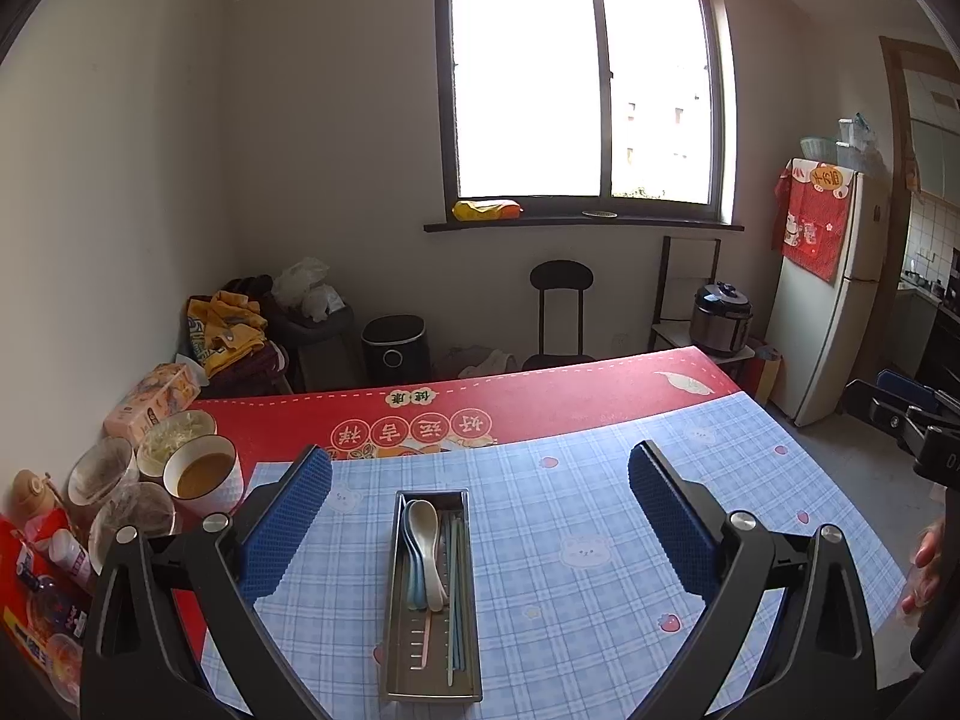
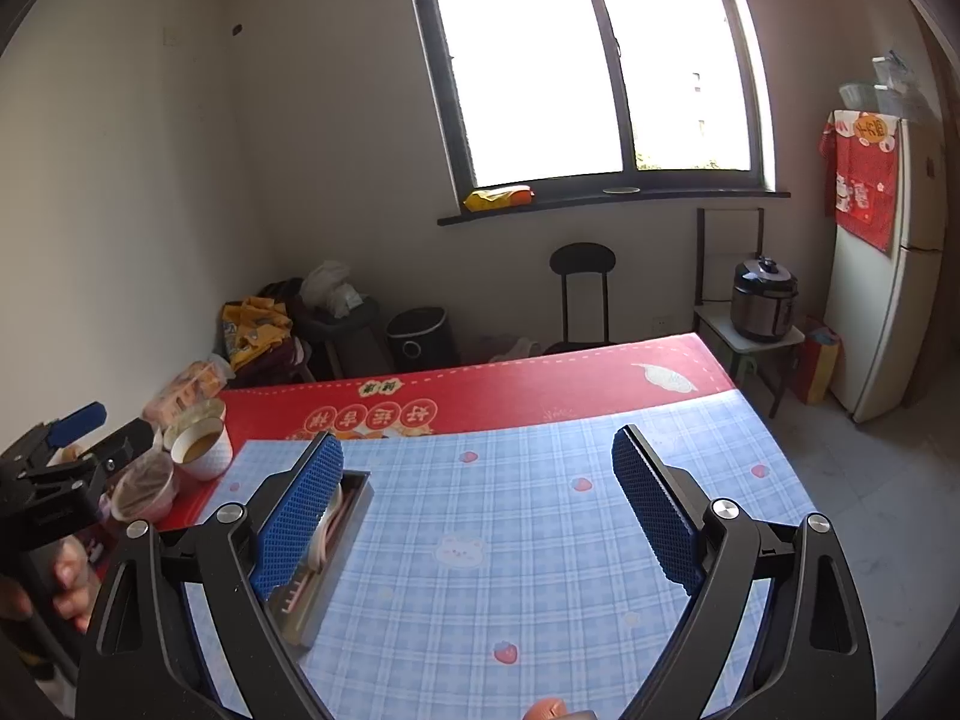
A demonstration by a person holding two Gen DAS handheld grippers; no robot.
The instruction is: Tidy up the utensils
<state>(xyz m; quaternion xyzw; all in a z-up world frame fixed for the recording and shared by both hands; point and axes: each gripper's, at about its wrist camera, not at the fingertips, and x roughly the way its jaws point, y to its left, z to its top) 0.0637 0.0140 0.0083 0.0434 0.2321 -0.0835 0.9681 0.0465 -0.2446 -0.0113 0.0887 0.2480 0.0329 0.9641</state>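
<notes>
A long steel utensil tray (image 1: 393, 600) lies on the blue checked mat (image 1: 570, 516). In it lie a white spoon (image 1: 425, 534), a pale blue spoon, a pink-handled utensil and several pale chopsticks (image 1: 455, 588). My left gripper (image 1: 480, 474) is open and empty, held above the tray with a finger on each side. My right gripper (image 2: 477, 468) is open and empty over the mat to the tray's right. In the right wrist view the tray (image 2: 342, 558) is partly hidden behind the left finger (image 2: 300, 516).
Bowls with food (image 1: 204, 474), glass bowls and packets crowd the table's left edge on the red cloth (image 1: 570, 396). The other gripper shows at the far right in the left wrist view (image 1: 906, 420) and at the far left in the right wrist view (image 2: 54, 468).
</notes>
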